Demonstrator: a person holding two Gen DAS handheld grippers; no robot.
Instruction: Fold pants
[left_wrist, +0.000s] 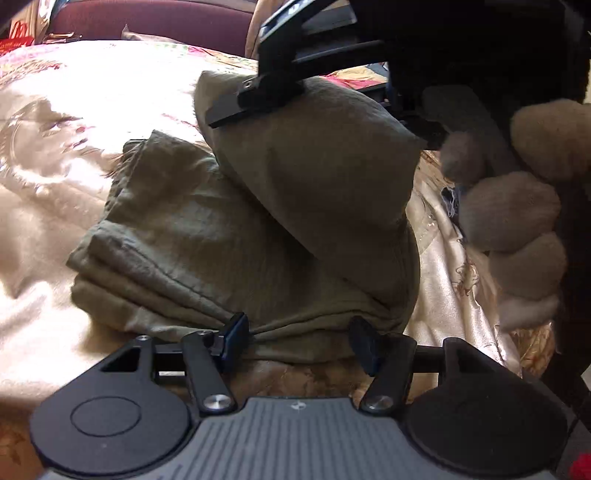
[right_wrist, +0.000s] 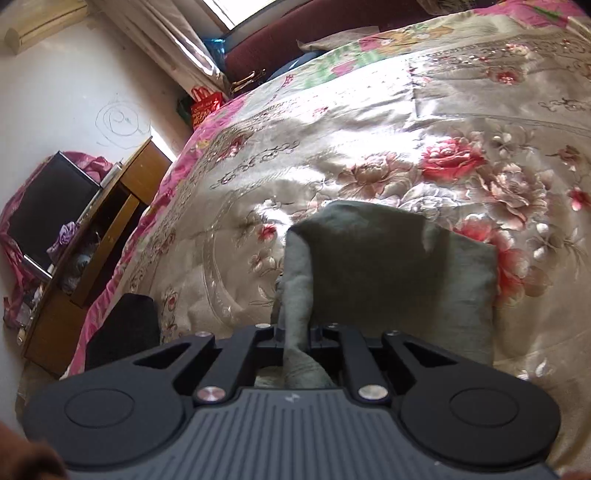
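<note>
Olive-green pants (left_wrist: 177, 236) lie folded on a floral bedspread (left_wrist: 55, 177). My left gripper (left_wrist: 299, 341) is open, its fingers wide apart at the near folded edge, with that edge lying between them. One end of the pants (left_wrist: 325, 177) is lifted off the stack and hangs from my right gripper (left_wrist: 236, 107), which a hand in a fuzzy beige glove (left_wrist: 513, 210) holds. In the right wrist view my right gripper (right_wrist: 295, 334) is shut on a narrow strip of the olive cloth, and the rest of the pants (right_wrist: 399, 280) spreads below and beyond it.
The bedspread (right_wrist: 369, 122) stretches far beyond the pants. A maroon headboard (right_wrist: 332, 22) runs along the far side. Left of the bed stand a wooden desk (right_wrist: 122, 206) with a black screen (right_wrist: 48, 206), a dark object (right_wrist: 122, 325) and a red bag (right_wrist: 205, 105).
</note>
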